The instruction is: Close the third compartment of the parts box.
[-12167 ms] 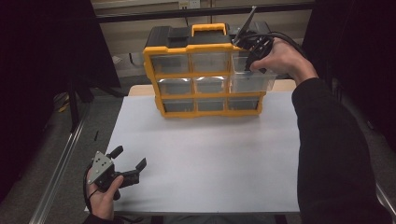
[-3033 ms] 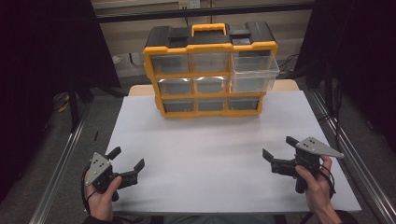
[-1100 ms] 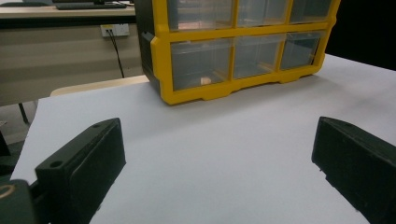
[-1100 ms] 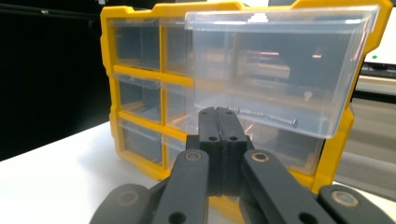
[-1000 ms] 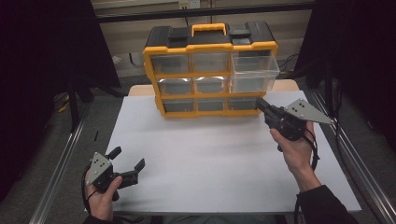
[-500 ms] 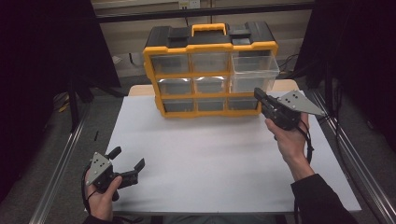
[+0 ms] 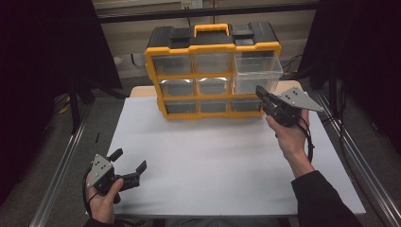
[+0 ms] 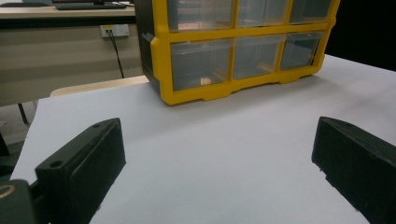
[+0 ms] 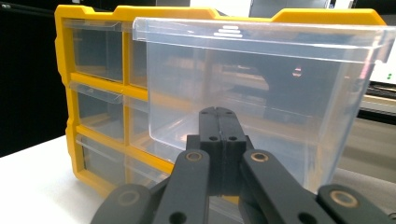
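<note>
Clear drawer [image 7: 257,74] juts from organizer [image 7: 213,71]; right tongs [image 7: 261,92] pressed together, left tongs [image 7: 128,164] spread.

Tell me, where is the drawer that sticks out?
In the high view the clear drawer sticks out of the yellow organizer at its upper right, just above the right gripper.

Both grippers are black with grey three-cornered top plates, brass-ringed pivots and trailing black cables; one dark sleeve [image 7: 321,198].

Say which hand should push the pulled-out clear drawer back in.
Right. The right gripper, jaws shut, sits just in front of the clear drawer on the organizer's right. The left gripper rests open at the table's near edge.
</note>
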Motion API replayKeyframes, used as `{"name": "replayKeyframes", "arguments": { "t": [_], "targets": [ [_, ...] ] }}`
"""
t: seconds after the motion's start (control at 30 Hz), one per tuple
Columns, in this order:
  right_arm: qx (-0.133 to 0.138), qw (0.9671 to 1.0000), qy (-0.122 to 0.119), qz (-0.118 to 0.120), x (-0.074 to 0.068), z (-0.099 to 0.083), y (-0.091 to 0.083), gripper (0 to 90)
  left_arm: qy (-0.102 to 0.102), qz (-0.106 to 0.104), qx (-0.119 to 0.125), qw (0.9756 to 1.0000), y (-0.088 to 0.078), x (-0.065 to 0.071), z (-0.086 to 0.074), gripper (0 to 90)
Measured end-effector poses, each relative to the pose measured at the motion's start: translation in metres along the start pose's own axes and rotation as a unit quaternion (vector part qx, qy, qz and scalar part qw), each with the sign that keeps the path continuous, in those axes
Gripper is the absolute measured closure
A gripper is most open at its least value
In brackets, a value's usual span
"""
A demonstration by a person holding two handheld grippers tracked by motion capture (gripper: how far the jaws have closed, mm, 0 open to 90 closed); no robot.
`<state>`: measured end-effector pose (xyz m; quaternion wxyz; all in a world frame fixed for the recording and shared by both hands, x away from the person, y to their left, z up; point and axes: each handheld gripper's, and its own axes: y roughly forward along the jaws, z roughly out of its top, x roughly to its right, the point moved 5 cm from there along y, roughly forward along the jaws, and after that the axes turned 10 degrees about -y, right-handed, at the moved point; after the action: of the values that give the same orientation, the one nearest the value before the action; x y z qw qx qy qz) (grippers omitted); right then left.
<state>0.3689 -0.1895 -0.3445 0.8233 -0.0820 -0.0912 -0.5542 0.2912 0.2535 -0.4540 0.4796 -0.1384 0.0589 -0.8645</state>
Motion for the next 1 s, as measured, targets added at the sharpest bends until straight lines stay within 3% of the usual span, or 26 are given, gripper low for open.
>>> {"name": "replayKeyframes", "arguments": {
  "t": [1.0],
  "targets": [
    [-0.003,0.9999,-0.007,-0.01,0.006,0.002,0.015,89.8,0.0,0.002,-0.002,1.0,0.0,-0.001,0.0,2.7]
  ]
}}
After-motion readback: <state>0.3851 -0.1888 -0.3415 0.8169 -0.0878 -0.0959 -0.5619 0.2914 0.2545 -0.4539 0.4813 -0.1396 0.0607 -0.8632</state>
